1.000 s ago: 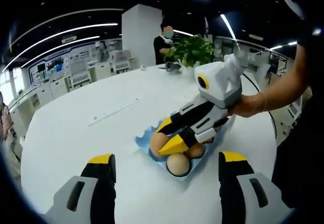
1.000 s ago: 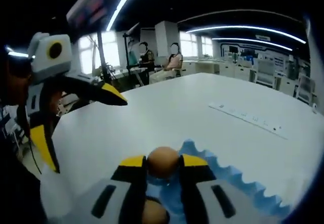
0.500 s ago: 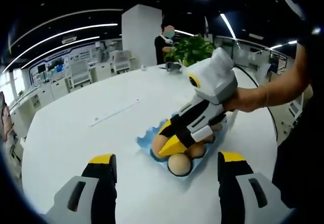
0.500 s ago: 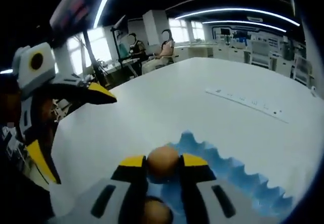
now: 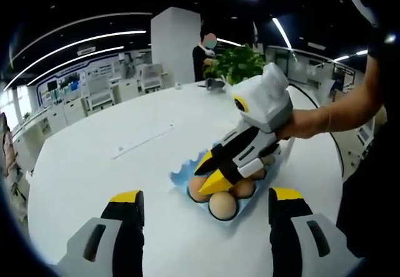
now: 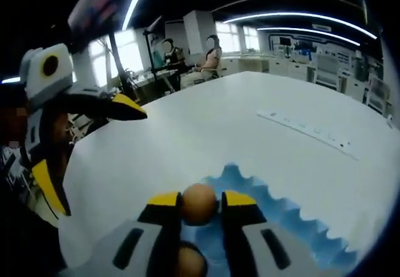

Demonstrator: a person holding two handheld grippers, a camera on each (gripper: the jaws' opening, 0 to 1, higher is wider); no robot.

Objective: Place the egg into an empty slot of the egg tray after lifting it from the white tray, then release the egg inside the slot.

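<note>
The right gripper (image 6: 200,203) pinches an egg (image 6: 199,204) between its yellow-tipped jaws, low over the blue egg tray (image 6: 275,221) on the white counter (image 6: 206,133). In the left gripper view, that gripper (image 5: 210,176) reaches into the tray (image 5: 178,178), where other eggs (image 5: 222,205) sit in slots. The left gripper (image 5: 203,217) hangs near the tray, jaws spread wide and holding nothing. A plant (image 5: 240,61) stands at the counter's far edge.

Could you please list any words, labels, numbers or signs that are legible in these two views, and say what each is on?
None can be read.
The long white strip lying on the table carries small dark marks, too small and blurred to read.
The blue egg tray, the egg and the right gripper show no lettering.
</note>
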